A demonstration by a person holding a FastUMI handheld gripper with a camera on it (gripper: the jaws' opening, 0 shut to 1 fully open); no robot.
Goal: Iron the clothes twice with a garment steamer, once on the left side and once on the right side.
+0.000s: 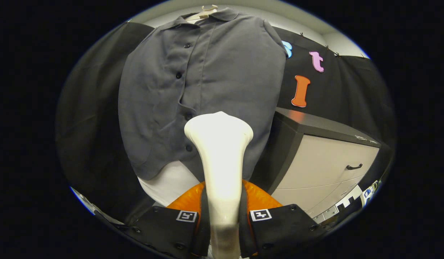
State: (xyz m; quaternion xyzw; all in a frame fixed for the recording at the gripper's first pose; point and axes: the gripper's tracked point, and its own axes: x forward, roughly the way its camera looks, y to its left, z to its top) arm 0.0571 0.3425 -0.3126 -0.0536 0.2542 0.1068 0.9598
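While you hold it:
gripper (223,212): clamped on steamer (220,151) handle
steamer head: low, w/ shirt (207,82) behind
cabinet (326,162): right of shirt

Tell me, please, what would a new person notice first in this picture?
First, the white garment steamer, gripped between the tongs and rising straight ahead of them. Just beyond its head hangs a grey buttoned shirt on a hanger. Right of the shirt stands a cabinet with a dark top and pale drawers.

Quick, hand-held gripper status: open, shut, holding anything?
Hand-held gripper: shut on the garment steamer, both fingers pressing its white handle, head up near the hanging grey shirt.
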